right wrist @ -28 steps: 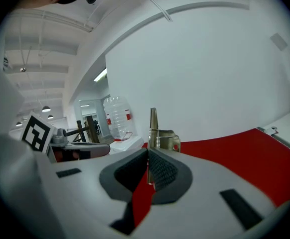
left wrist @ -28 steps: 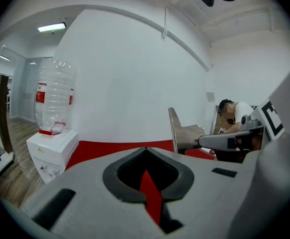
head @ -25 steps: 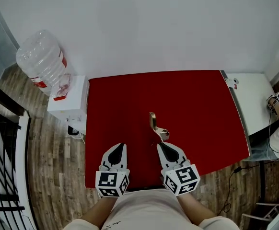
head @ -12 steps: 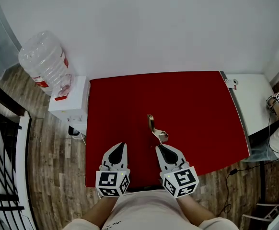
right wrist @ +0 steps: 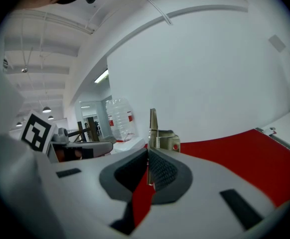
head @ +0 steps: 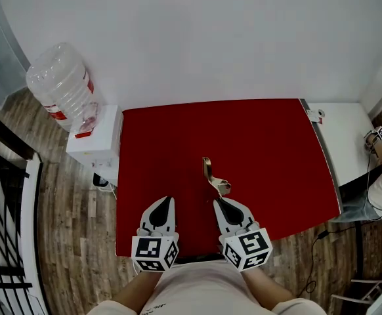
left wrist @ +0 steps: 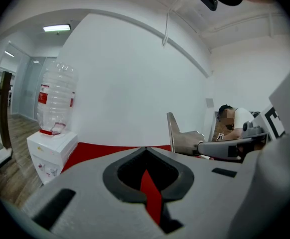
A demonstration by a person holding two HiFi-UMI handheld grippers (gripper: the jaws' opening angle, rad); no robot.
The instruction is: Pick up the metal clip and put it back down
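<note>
Metal clip [head: 212, 176] in right gripper [head: 219, 203] — water bottle [head: 60, 84] beside red table [head: 276, 156].

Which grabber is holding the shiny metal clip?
The right gripper: its jaws pinch the metal clip. The left gripper beside it is shut with nothing between its jaws.

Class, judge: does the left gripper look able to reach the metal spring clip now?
Probably yes: nothing stands between the left gripper and the silvery metal spring clip, though the right gripper's jaws hold its near end.
</note>
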